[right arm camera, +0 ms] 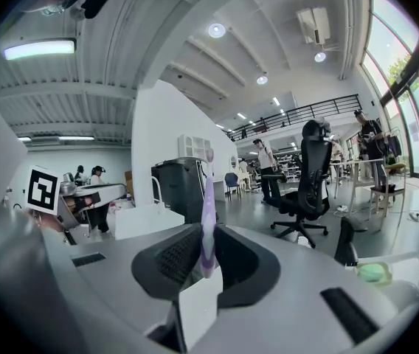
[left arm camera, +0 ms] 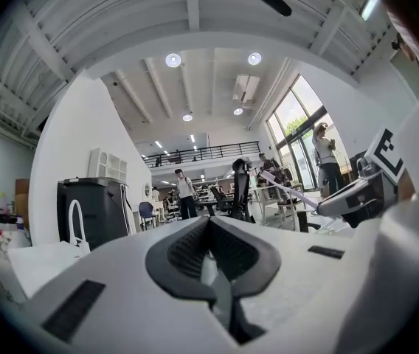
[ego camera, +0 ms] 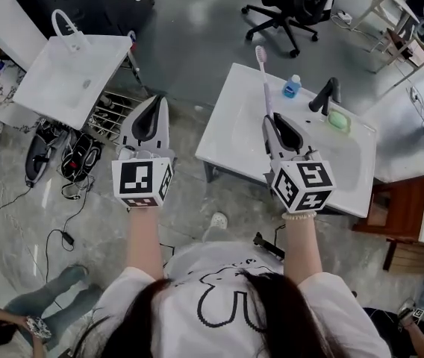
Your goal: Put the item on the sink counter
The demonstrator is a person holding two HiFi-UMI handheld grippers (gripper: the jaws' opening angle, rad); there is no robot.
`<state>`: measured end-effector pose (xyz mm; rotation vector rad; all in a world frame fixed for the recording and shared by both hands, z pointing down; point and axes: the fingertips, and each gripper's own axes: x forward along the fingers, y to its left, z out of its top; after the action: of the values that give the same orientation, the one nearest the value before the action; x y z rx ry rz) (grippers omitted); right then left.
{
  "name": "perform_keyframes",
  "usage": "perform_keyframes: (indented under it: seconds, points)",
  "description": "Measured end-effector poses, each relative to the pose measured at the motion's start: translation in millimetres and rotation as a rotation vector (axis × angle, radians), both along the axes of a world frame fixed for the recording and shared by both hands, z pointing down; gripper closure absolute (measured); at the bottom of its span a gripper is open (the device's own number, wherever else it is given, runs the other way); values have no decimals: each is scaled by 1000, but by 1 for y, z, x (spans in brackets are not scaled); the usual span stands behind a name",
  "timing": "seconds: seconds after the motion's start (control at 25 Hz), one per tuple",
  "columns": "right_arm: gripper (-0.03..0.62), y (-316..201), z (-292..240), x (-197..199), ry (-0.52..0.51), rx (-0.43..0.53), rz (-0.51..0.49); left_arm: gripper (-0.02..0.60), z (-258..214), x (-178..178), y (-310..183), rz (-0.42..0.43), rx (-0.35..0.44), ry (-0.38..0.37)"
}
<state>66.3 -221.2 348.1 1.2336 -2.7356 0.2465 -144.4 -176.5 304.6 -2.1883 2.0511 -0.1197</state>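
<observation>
the right gripper (ego camera: 270, 119) jaws grip a toothbrush (ego camera: 263, 80), its head pointing out over the desk (ego camera: 231, 133). the left gripper (ego camera: 154, 101) jaws are closed, nothing between them.

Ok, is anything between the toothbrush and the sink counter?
Nothing visible. The toothbrush, held in the right gripper, hangs over the sink counter's bare left part; the faucet, green soap and blue bottle sit toward its far side, clear of it.

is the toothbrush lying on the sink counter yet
No, the toothbrush is clamped between the jaws of the right gripper, not resting on the sink counter.
</observation>
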Motion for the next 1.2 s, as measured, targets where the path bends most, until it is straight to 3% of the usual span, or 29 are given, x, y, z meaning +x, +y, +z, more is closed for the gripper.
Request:
perform_keyframes:
  seconds: [0.32, 0.76, 1.2]
  points:
    - [516, -10, 51, -13, 35, -117, 17, 574, 31, -10, -20, 30, -63, 17]
    - [516, 0, 124, -44, 113, -292, 100, 574, 72, -25, -53, 151, -154, 55]
    - [516, 7, 201, -73, 148, -533, 173, 574, 95, -55, -74, 191, -198, 103]
